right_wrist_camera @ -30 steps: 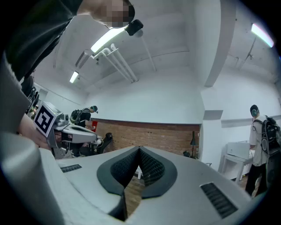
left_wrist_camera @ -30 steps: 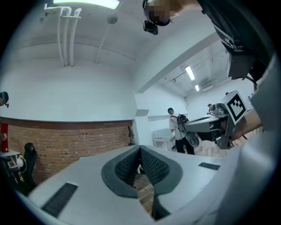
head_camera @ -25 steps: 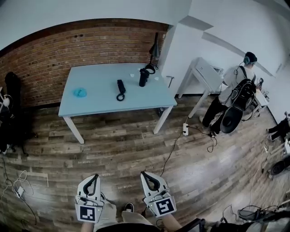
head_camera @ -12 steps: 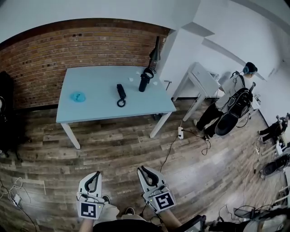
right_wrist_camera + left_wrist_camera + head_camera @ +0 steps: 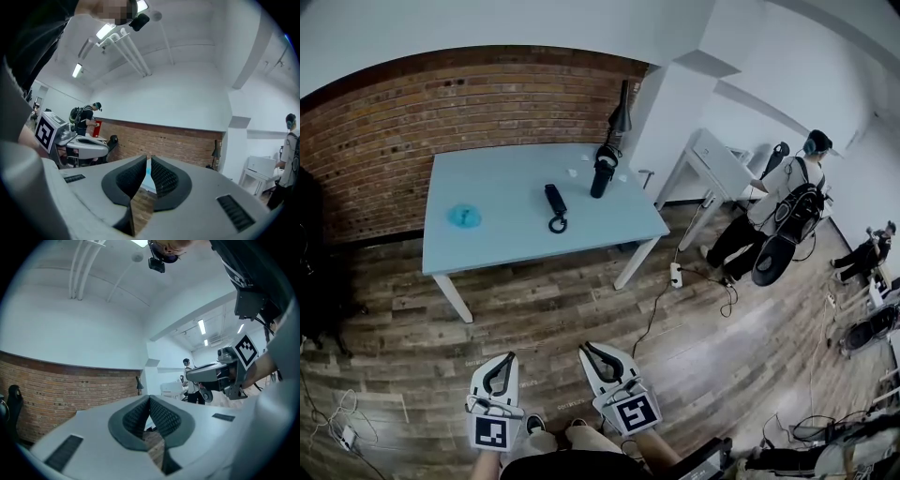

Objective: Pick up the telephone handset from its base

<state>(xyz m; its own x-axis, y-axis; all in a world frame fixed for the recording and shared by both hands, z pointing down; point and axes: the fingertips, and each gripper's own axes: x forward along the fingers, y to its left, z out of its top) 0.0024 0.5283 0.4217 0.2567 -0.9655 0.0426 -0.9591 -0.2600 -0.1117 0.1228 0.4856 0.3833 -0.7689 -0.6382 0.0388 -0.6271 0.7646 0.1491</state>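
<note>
The black telephone handset (image 5: pixel 552 197) lies on the pale blue table (image 5: pixel 506 246), its coiled cord (image 5: pixel 557 225) looped at the near end. A black cylindrical object (image 5: pixel 600 174) stands behind it to the right. Both grippers are low in the head view, over the wooden floor and far short of the table. My left gripper (image 5: pixel 507 357) (image 5: pixel 149 398) is shut with nothing in it. The jaws of my right gripper (image 5: pixel 584 349) (image 5: pixel 146 158) have just been closing and are now shut on nothing.
A small blue object (image 5: pixel 465 217) rests on the table's left part. A black lamp (image 5: pixel 621 111) leans by the brick wall. A person with a backpack (image 5: pixel 787 202) stands at a white desk (image 5: pixel 717 161) on the right. Cables (image 5: pixel 675 281) run across the floor.
Both grippers have travelled forward over the floor toward the table, which now sits a little nearer and lower in the head view. The person at the right has shifted stance.
</note>
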